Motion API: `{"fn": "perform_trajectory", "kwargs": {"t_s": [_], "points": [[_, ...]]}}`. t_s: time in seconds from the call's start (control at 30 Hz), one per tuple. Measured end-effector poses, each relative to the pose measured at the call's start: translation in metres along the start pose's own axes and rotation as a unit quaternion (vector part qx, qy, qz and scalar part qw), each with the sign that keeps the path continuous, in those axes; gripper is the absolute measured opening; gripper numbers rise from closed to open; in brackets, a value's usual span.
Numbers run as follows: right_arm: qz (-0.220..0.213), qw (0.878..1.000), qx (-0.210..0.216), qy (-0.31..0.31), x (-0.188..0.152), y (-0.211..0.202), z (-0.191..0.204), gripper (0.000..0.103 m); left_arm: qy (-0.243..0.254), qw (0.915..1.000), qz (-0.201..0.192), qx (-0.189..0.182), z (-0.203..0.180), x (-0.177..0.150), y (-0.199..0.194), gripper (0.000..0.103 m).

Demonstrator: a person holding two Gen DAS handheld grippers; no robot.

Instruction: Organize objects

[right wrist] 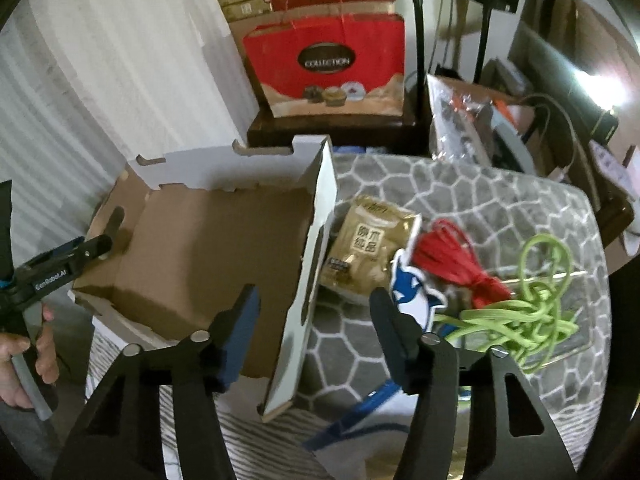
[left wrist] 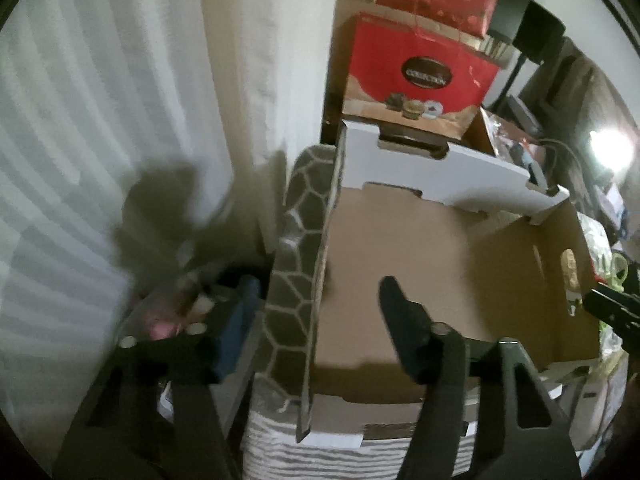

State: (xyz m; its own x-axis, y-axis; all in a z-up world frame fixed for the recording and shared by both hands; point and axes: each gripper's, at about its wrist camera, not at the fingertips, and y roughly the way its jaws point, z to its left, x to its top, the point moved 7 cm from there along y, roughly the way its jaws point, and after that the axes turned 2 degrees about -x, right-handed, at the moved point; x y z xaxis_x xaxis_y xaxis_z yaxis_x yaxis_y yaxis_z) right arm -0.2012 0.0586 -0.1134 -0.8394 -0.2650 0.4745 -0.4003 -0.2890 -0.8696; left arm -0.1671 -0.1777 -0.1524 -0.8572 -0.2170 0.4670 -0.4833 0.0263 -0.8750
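An open, empty cardboard box (left wrist: 400, 264) with white outer walls sits on a grey honeycomb-pattern cushion (right wrist: 460, 200). In the right wrist view the box (right wrist: 208, 240) is at left. Right of it on the cushion lie a gold snack packet (right wrist: 368, 244), a red cord bundle (right wrist: 452, 260), a blue-and-white sticker (right wrist: 412, 292) and a green cord tangle (right wrist: 528, 312). My left gripper (left wrist: 316, 296) is open, straddling the box's left wall. My right gripper (right wrist: 316, 300) is open, straddling the box's right wall. The left gripper also shows in the right wrist view (right wrist: 80, 252).
Red gift bags (right wrist: 332, 60) stand on a dark stand behind the box. White curtains (left wrist: 100, 100) hang at left. Cluttered cartons, cables and a bright lamp (left wrist: 612, 144) are at right. A blue strap (right wrist: 360, 412) lies at the cushion's near edge.
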Motion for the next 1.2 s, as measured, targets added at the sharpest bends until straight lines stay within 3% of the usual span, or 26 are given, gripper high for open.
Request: {"fn": "perform_trajectory", "kwargs": {"t_s": [0.2, 0.3, 0.6, 0.83, 1.03, 1.2], "points": [[0.028, 1.0, 0.007, 0.0, -0.004, 0.017, 0.003, 0.029, 0.012, 0.9997, 0.023, -0.004, -0.005, -0.003, 0.012, 0.028], [0.044, 0.999, 0.029, 0.001, -0.009, 0.024, 0.009, 0.021, 0.019, 0.9995, 0.025, 0.003, -0.011, -0.005, 0.013, 0.025], [0.034, 0.999, 0.019, -0.026, -0.016, 0.011, 0.02, 0.021, 0.008, 1.0, -0.002, 0.001, -0.006, -0.013, -0.016, 0.023], [0.023, 0.998, 0.026, -0.051, -0.041, -0.016, 0.031, 0.021, 0.014, 0.9994, -0.03, 0.003, -0.004, -0.043, -0.052, 0.023], [0.02, 0.998, 0.032, -0.057, -0.071, -0.028, 0.034, 0.021, 0.004, 0.9997, -0.024, -0.011, -0.001, -0.072, -0.059, 0.023], [0.024, 0.998, 0.016, -0.059, -0.084, -0.021, 0.032, 0.021, 0.019, 0.9997, -0.012, 0.013, -0.007, -0.079, -0.047, 0.024]]}}
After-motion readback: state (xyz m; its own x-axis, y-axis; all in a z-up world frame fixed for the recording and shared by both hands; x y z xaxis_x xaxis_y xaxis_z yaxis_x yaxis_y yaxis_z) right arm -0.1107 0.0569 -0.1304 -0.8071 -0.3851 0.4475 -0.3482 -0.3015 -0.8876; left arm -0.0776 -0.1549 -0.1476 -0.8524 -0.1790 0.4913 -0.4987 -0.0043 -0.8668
